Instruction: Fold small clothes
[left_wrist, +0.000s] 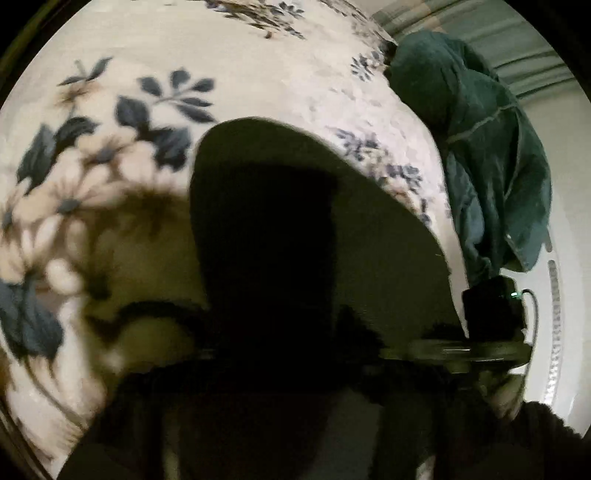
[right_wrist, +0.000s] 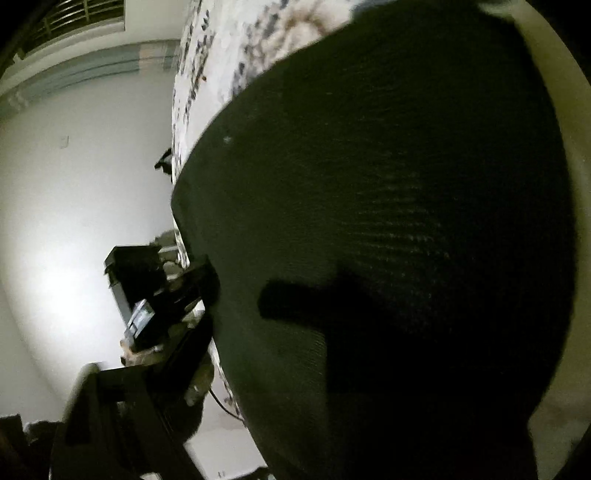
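A dark olive garment (left_wrist: 369, 229) lies on the floral bedsheet (left_wrist: 258, 74) and fills the middle of the left wrist view, with a black shadow across it. In the right wrist view the same garment (right_wrist: 388, 166) covers most of the picture. My right gripper (left_wrist: 476, 306) shows as a black body with a green light at the garment's right edge. My left gripper (right_wrist: 199, 284) sits at the garment's left edge, by the side of the bed. Each gripper's own fingers are lost in the dark, so their jaws cannot be read.
A teal cloth (left_wrist: 480, 147) hangs bunched over the bed's edge, right of the garment. Beyond the bedsheet (right_wrist: 221, 48) is a pale floor (right_wrist: 74, 184) and a wall with a grey skirting. A dark sleeve (left_wrist: 546, 435) shows at the lower right.
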